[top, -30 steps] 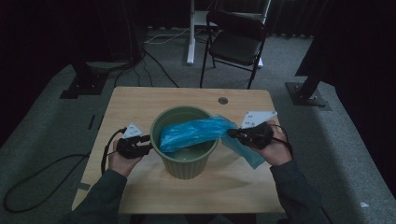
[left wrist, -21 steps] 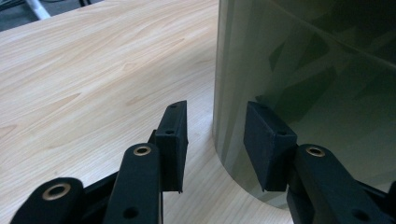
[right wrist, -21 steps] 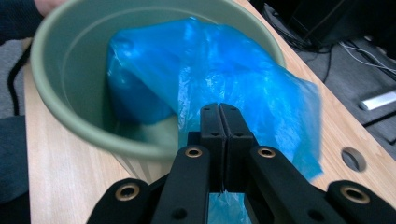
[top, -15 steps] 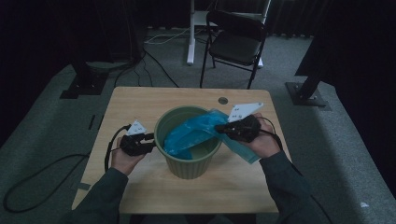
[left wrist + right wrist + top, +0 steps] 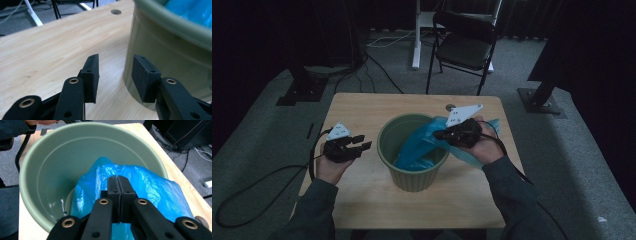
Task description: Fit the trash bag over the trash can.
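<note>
Low in the right gripper view my right gripper (image 5: 117, 178) has its jaws pressed together on a fold of the blue plastic bag (image 5: 140, 185), which spills from mid-frame over the green bucket (image 5: 32, 167) rim toward the lower right. My guess is I am lining the bucket, so I should keep the pinch firm and draw the film across the mouth without dragging the bucket. In the high view the bag's long axis runs from the bucket's bottom, centre frame, up and right past the rim. My left gripper (image 5: 115, 72) waits with jaws apart, empty, just beside the bucket wall on the wooden table (image 5: 377, 107); it could steady the bucket.
</note>
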